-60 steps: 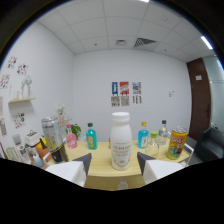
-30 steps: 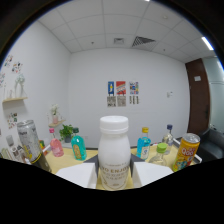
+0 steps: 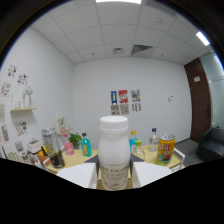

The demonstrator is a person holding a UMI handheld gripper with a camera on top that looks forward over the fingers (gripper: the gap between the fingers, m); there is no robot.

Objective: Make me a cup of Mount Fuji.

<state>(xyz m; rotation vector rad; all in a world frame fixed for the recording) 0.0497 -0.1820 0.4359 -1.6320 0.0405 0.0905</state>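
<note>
A white plastic milk bottle [image 3: 114, 150] with a wide white cap and grey lettering stands upright between my fingers and fills the middle of the gripper view. My gripper [image 3: 114, 174] is shut on it, the white left finger [image 3: 77, 176] and right finger [image 3: 154, 174] lying against its two sides. The bottle's base is hidden below the fingers, so I cannot tell whether it rests on the wooden table [image 3: 80, 161].
Beyond the fingers to the left stand a dark glass [image 3: 56, 158], a silver can [image 3: 47, 139], a pink bottle [image 3: 67, 145], a teal bottle [image 3: 86, 146] and a small plant [image 3: 75, 138]. To the right are a yellow can [image 3: 165, 149] and a clear bottle [image 3: 153, 138].
The gripper has come up to the white bottle, which now looks much larger. The fingers have drawn in from wide apart to lie against its sides.
</note>
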